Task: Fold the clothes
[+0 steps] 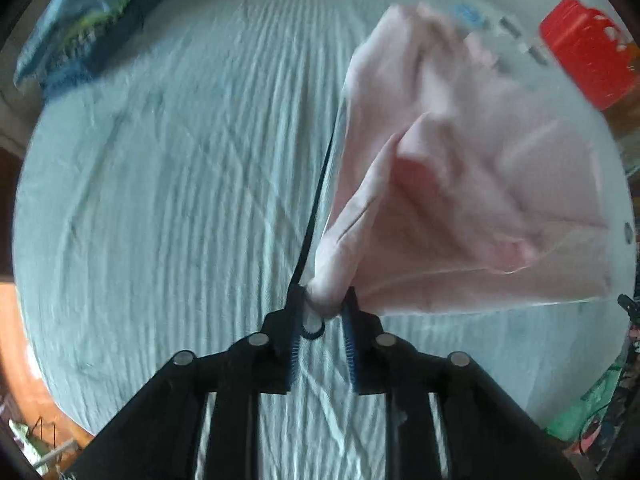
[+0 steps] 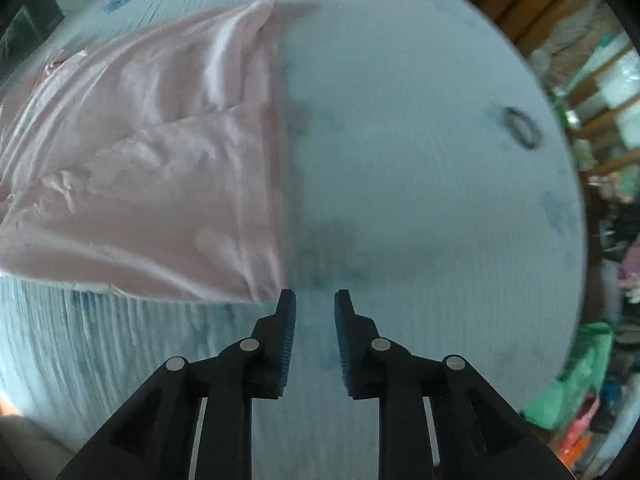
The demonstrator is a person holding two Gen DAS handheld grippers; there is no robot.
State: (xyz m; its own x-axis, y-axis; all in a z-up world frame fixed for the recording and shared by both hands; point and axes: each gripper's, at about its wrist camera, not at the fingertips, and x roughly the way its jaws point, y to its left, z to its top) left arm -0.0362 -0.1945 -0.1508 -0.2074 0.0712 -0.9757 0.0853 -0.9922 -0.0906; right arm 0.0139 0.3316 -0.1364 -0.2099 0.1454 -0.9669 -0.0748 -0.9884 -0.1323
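Left wrist view: the left gripper (image 1: 323,300) is pinching a bunched corner of a pale pink, thin cotton garment (image 1: 448,184) between its blue-ribbed fingertips (image 1: 349,312), jaws closed down onto the wad of cloth. A thin black strap (image 1: 316,208) is running away from the tip (whether it belongs to the garment or the tool cannot be told). Most of the garment is fanning out to the right above a wrinkled, light blue bed sheet (image 1: 168,184), with a red plastic container (image 1: 584,52) sitting at the far edge. By my reading, a fold is being carried, one corner lifted and drawn across.

Right wrist view: the right gripper (image 2: 315,304) is holding nothing, its jaws standing partly apart with bare sheet showing between them. The pink garment's near corner is lying just beside the left fingertip, not touching as far as the blur allows. The next move probably calls for this gripper closing on that free corner, so both corners can be laid down evenly.
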